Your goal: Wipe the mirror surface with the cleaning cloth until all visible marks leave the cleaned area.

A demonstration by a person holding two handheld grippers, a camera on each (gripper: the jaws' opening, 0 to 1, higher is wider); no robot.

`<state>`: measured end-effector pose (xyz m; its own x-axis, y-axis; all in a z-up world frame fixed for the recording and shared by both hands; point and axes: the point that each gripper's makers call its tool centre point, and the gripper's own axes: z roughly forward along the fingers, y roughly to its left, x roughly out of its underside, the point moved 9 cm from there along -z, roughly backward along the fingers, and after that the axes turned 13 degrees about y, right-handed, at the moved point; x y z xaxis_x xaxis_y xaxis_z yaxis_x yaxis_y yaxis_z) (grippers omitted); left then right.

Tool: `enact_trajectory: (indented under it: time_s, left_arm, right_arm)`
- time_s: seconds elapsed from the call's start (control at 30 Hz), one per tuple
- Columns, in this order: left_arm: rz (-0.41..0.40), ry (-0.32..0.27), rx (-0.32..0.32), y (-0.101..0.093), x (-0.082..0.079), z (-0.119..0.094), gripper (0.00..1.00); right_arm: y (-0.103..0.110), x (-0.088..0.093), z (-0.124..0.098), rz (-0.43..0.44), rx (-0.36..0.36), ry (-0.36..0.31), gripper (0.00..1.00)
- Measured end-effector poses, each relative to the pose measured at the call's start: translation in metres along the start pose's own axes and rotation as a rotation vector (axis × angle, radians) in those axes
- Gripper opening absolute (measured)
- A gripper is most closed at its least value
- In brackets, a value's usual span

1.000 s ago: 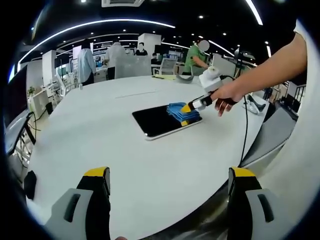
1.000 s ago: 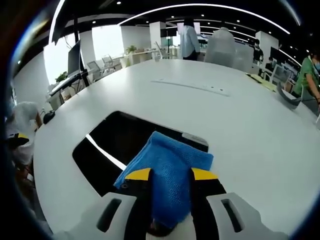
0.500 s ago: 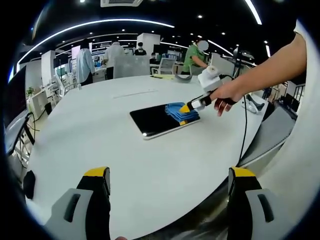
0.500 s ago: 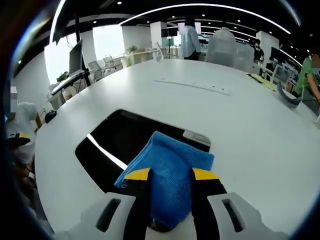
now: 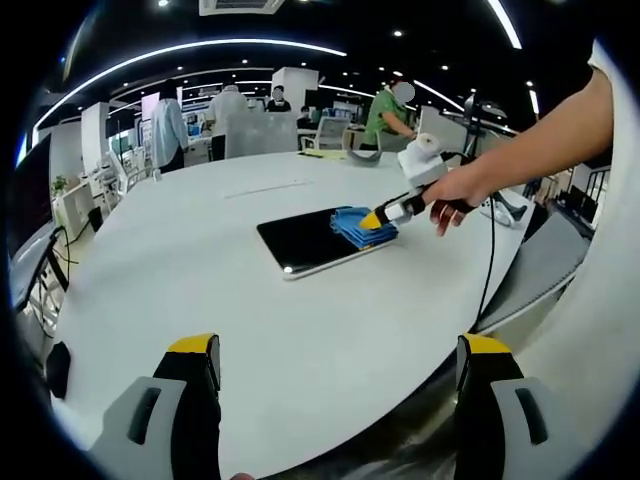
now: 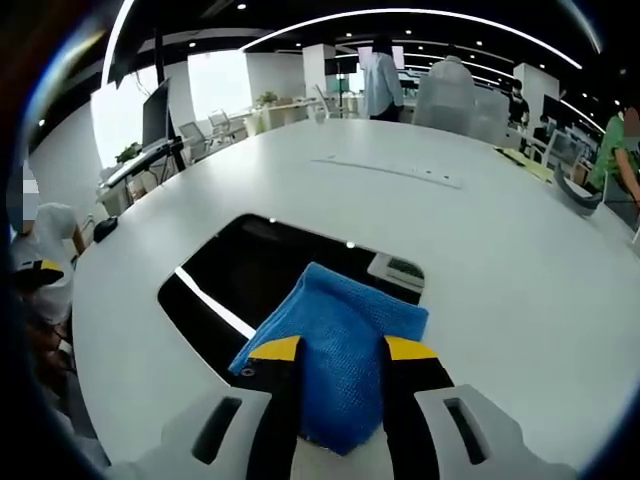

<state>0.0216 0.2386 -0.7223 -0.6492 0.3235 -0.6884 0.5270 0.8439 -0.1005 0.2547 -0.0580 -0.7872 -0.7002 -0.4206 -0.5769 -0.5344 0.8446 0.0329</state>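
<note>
White oval table [image 5: 200,290]; right gripper [image 6: 340,350] pinches woven blue cloth [image 6: 340,330] on glossy mirror [image 6: 250,280]; left gripper [image 5: 340,355] gapes

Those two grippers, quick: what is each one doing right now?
Left gripper: open, holding nothing.
Right gripper: shut on the blue cloth, over the mirror.

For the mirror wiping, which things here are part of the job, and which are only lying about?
Part of the job:
- mirror, flat on the white table
- blue cleaning cloth, clamped in the right tool, lying on the mirror
- left tool, open and holding nothing

Only lying about:
- yellow papers at the table's far edge
- black cable
</note>
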Motion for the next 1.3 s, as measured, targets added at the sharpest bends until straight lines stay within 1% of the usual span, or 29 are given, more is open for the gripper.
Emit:
enact_trajectory:
  time_s: [0.3,0.37,0.5,0.8,0.97,1.1,1.3]
  left_arm:
    - [0.003,-0.003,0.002,-0.004,0.000,0.000,0.99]
    - [0.004,-0.003,0.002,-0.005,0.000,0.000,0.99]
    - [0.008,-0.002,0.005,-0.006,-0.001,0.001,0.99]
    - [0.006,0.002,0.016,-0.012,0.002,0.005,0.99]
    - [0.002,-0.005,0.019,-0.015,0.002,0.007,0.99]
    - [0.003,-0.001,0.019,-0.015,0.001,0.007,0.99]
    - [0.003,0.000,0.014,-0.015,0.000,0.006,0.99]
  right_arm:
    - [-0.003,0.002,0.000,-0.012,-0.010,0.015,0.27]
    - [0.002,0.003,-0.003,-0.013,-0.009,0.013,0.27]
    - [0.001,0.006,-0.003,-0.016,-0.011,0.011,0.27]
    - [0.010,0.010,-0.010,-0.020,-0.008,0.012,0.27]
    - [0.010,0.011,-0.011,-0.026,-0.011,0.011,0.27]
    - [0.008,0.009,-0.011,-0.030,0.001,0.027,0.23]
    - [0.008,0.008,-0.011,-0.035,0.005,0.033,0.22]
